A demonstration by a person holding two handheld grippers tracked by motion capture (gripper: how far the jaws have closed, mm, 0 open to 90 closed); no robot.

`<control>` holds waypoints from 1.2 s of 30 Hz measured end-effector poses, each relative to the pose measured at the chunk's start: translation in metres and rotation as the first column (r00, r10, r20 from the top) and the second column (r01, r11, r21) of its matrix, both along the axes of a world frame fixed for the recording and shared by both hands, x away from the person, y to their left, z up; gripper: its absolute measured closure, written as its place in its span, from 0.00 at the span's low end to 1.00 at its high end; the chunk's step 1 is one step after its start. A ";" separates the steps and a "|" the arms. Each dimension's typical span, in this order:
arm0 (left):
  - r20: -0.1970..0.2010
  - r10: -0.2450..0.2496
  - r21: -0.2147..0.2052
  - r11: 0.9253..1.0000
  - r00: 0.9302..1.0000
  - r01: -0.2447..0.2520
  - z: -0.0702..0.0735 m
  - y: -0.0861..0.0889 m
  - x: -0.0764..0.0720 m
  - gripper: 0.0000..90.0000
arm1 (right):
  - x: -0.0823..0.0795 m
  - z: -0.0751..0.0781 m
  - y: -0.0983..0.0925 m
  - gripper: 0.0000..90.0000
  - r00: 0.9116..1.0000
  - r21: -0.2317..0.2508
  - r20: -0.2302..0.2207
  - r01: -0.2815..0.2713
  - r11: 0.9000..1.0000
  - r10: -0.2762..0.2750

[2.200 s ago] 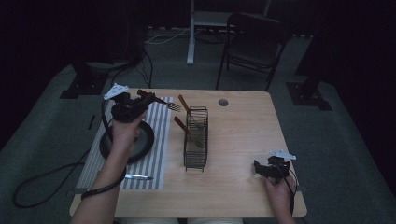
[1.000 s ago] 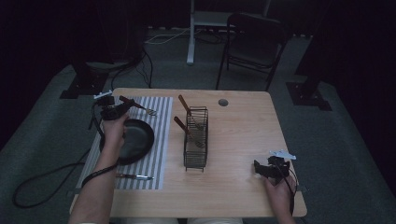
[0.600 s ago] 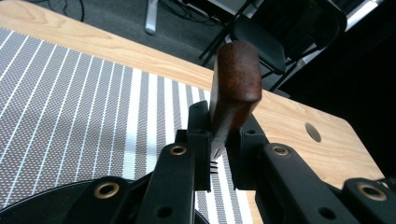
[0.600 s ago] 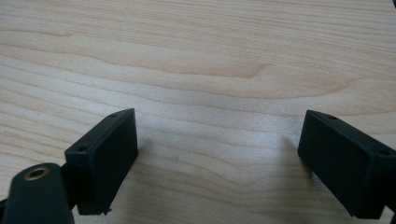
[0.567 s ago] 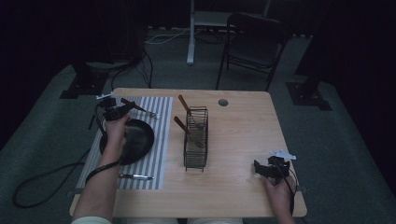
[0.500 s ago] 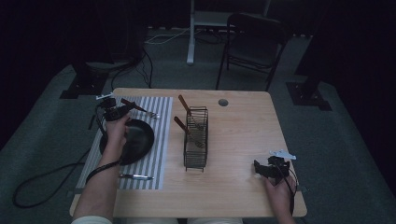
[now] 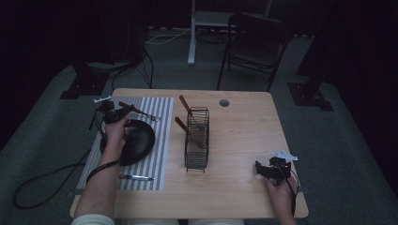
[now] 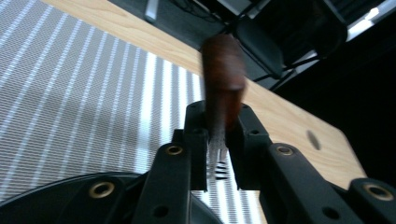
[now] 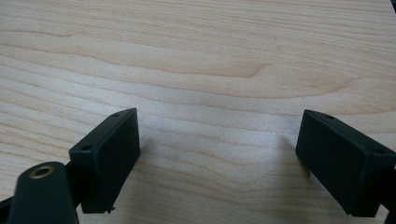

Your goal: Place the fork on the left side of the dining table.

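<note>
A fork with a brown wooden handle (image 7: pixel 137 110) is clamped in my left gripper (image 7: pixel 114 114), which hovers over the far left part of the striped mat (image 7: pixel 158 140), just beyond the black plate (image 7: pixel 136 140). In the left gripper view the handle (image 8: pixel 223 81) rises between the shut jaws of the left gripper (image 8: pixel 217 140), the metal tines (image 8: pixel 217 161) point down toward the mat (image 8: pixel 84 93), and the plate's rim (image 8: pixel 65 196) sits at the bottom. My right gripper (image 7: pixel 265 169) rests open on the table's near right corner, with bare wood between the right gripper's (image 9: pixel 229 158) jaws.
A black wire rack (image 7: pixel 197 140) stands mid-table with two wooden-handled utensils (image 7: pixel 187 108) leaning in it. A metal utensil (image 7: pixel 136 177) lies on the mat's near end. A round hole (image 7: pixel 224 102) marks the table's far side. A chair (image 7: pixel 256 42) stands beyond the table.
My left gripper has carried the fork leftward and a bit farther back, from beside the rack to the mat's far left, over the plate's edge. The right gripper has stayed put.
</note>
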State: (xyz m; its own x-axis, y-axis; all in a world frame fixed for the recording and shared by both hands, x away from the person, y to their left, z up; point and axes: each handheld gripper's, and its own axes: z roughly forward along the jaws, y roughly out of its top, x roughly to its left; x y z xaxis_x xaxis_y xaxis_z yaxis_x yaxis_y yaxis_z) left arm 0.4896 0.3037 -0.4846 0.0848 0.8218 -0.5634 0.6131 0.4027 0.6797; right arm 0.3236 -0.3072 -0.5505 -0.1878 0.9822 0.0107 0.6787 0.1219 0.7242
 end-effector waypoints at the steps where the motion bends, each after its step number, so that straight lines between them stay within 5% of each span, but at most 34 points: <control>1: -0.003 0.006 0.021 1.000 1.000 -0.006 -0.001 0.000 0.000 0.84 | 0.000 0.000 0.000 0.15 1.000 0.000 0.000 0.000 1.000 0.000; 5: -0.002 0.020 0.171 0.985 1.000 -0.020 -0.005 -0.001 0.001 0.73 | 0.000 0.000 0.000 0.15 1.000 0.000 0.000 0.000 1.000 0.000; 11: -0.034 0.057 0.225 0.973 0.998 -0.048 -0.014 0.005 0.004 0.61 | 0.000 0.000 0.000 0.15 1.000 0.000 0.000 0.000 1.000 0.000; 13: -0.032 0.071 0.278 0.959 0.997 -0.059 -0.015 0.005 0.004 0.56 | 0.000 0.000 0.000 0.15 1.000 0.000 0.000 0.000 1.000 0.000; 18: -0.033 0.098 0.319 0.944 0.995 -0.083 -0.017 0.004 0.006 0.52 | 0.000 0.000 0.000 0.15 1.000 0.000 0.000 0.000 1.000 0.000; 22: -0.055 0.105 0.398 0.914 0.993 -0.075 -0.018 0.002 0.008 0.50 | 0.000 0.000 0.000 0.15 1.000 0.000 0.000 0.000 1.000 0.000; 29: -0.056 0.112 0.417 0.906 0.992 -0.079 -0.017 0.003 0.005 0.46 | 0.000 0.000 0.000 0.15 1.000 0.000 0.000 0.000 1.000 0.000; 36: -0.047 0.093 0.403 0.913 0.995 -0.066 -0.014 0.004 -0.009 0.46 | 0.000 0.000 0.000 0.15 1.000 0.000 0.000 0.000 1.000 0.000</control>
State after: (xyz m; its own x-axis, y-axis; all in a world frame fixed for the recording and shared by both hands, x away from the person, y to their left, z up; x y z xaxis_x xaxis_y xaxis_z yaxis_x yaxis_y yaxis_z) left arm 0.4809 0.3077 -0.4989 -0.0156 0.9822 -0.1874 0.6379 0.1541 0.7546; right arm 0.3236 -0.3072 -0.5505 -0.1876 0.9822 0.0110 0.6789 0.1216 0.7241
